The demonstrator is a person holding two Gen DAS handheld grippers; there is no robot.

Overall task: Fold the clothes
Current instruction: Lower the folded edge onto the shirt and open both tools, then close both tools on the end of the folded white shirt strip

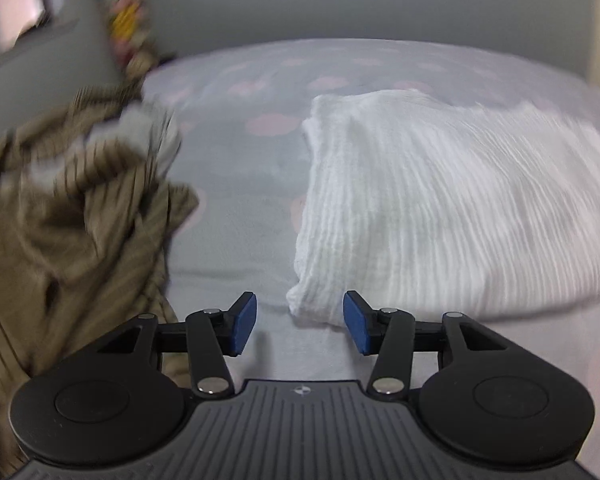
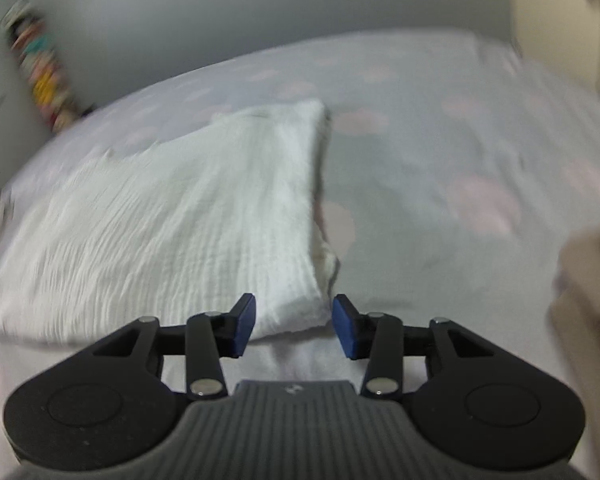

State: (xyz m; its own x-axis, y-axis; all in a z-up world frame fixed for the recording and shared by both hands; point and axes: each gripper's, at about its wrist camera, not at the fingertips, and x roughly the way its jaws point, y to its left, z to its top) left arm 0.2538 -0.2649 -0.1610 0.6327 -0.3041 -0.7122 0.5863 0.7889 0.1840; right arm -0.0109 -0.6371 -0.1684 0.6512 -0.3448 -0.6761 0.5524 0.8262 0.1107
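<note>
One folded white crinkle cloth [image 1: 420, 208] lies flat on my dotted bedsheet [image 1: 236, 200], long axis across the bed. Left gripper [image 1: 300, 322] and right gripper [image 2: 294, 326] both gape empty by its near corners. One brown striped garment [image 1: 68, 220] is heaped left.

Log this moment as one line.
left hand-held gripper: open, empty | right hand-held gripper: open, empty | white garment: folded on bed

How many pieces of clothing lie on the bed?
2. A folded white cloth lies mid-bed; a crumpled brown striped garment lies left of it in the left wrist view. More may be hidden beyond the frame.
</note>
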